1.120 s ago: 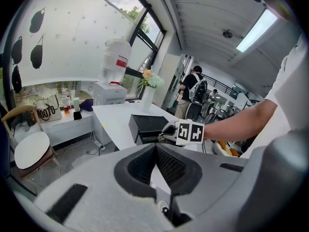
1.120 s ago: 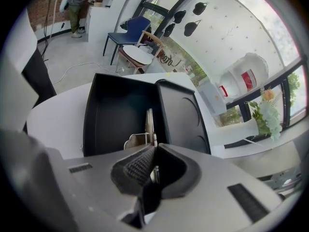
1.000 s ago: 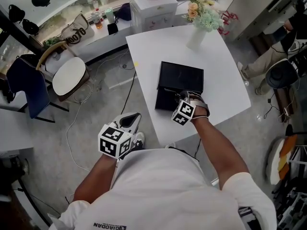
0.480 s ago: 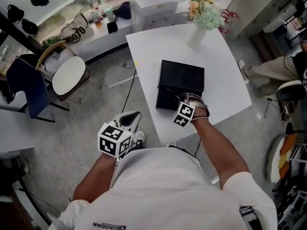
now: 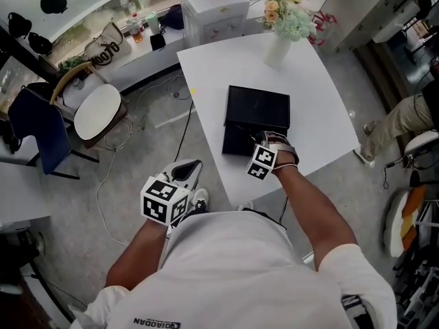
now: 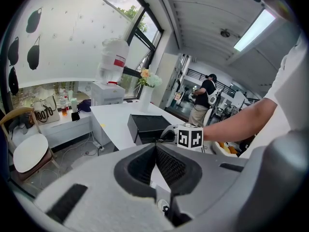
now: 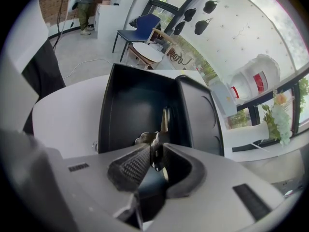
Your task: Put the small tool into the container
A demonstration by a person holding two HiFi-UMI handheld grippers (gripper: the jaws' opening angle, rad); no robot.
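While the white table (image 5: 322, 115) carries the open black container (image 5: 257, 108) at frame centre, the right gripper (image 7: 154, 152) hovers over it. Its jaws have just been easing apart to a slim gap, with the small tool (image 7: 164, 120) between their tips, poking up-frame into the container.

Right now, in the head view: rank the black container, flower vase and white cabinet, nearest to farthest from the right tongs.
1. black container: directly under the right tongs, on the near part of the table.
2. flower vase: at the table's far edge.
3. white cabinet: beyond the table.
The right tongs have just been opening, with the small tool between them.
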